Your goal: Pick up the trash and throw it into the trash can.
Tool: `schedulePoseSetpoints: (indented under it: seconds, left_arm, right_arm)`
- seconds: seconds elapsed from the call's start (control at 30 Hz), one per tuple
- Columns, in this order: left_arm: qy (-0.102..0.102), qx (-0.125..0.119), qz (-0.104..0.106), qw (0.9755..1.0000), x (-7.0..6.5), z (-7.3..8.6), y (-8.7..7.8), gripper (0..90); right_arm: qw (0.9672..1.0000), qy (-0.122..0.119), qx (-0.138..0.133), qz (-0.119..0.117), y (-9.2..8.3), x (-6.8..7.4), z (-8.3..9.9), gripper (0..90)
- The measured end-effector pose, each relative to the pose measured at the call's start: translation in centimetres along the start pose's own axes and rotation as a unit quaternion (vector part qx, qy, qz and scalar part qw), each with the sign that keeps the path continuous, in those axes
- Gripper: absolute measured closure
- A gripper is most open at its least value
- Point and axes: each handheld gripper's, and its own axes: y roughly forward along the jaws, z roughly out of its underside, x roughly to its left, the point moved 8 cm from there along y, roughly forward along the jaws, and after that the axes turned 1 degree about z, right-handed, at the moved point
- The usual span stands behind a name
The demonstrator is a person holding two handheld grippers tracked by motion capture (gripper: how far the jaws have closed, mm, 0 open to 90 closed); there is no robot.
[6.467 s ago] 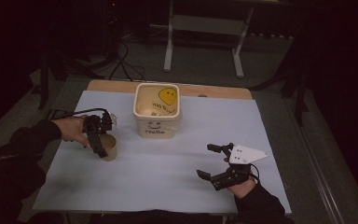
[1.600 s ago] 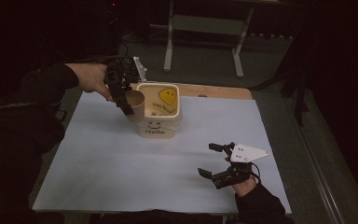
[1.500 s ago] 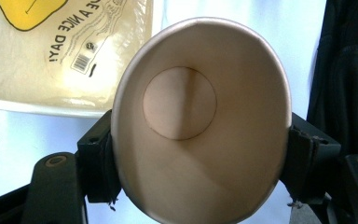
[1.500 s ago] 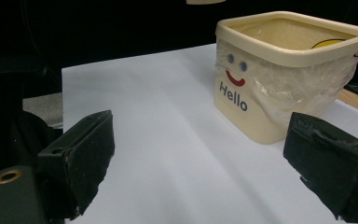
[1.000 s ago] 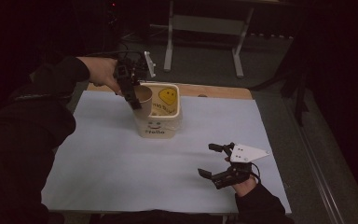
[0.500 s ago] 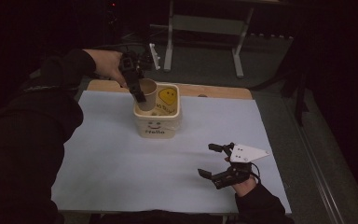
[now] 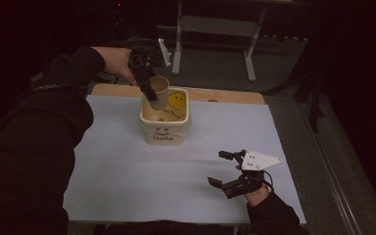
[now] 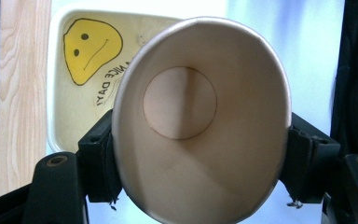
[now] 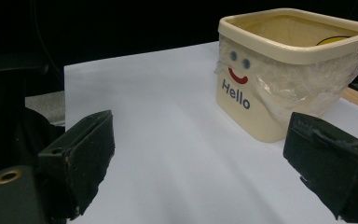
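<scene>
While held above the cream tub (image 7: 165,128), the paper cup (image 7: 158,91) is tilted, its long axis slanting down toward the tub's open mouth and its base end lowest. The left gripper view looks straight into the cup (image 8: 200,121), empty, with the tub's smiley-printed inner wall (image 8: 91,44) directly beyond it. The left gripper (image 7: 146,87) clamps the cup's wall from both sides, over the tub's far-left corner. By judgement, the coming move is a short descent into the tub. The right gripper (image 7: 229,169) lies well apart, on the near side of the tub on the white sheet (image 7: 117,171), jaws spread wide and holding nothing.
</scene>
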Motion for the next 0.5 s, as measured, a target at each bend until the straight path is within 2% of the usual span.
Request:
schedulePoseSetpoints:
  seconds: [0.13, 0.5]
  left_arm:
    - [-0.003, -0.004, 0.004, 1.0, 0.3, -0.2, 0.2, 28.2]
    - [-0.003, -0.004, -0.003, 1.0, 1.6, -0.5, 0.4, 28.3]
  right_arm:
    - [1.0, 0.0, -0.001, -0.001, 0.0, 0.0, 0.0, 8.6]
    - [1.0, 0.0, -0.002, -0.002, 0.0, 0.0, 0.0, 8.7]
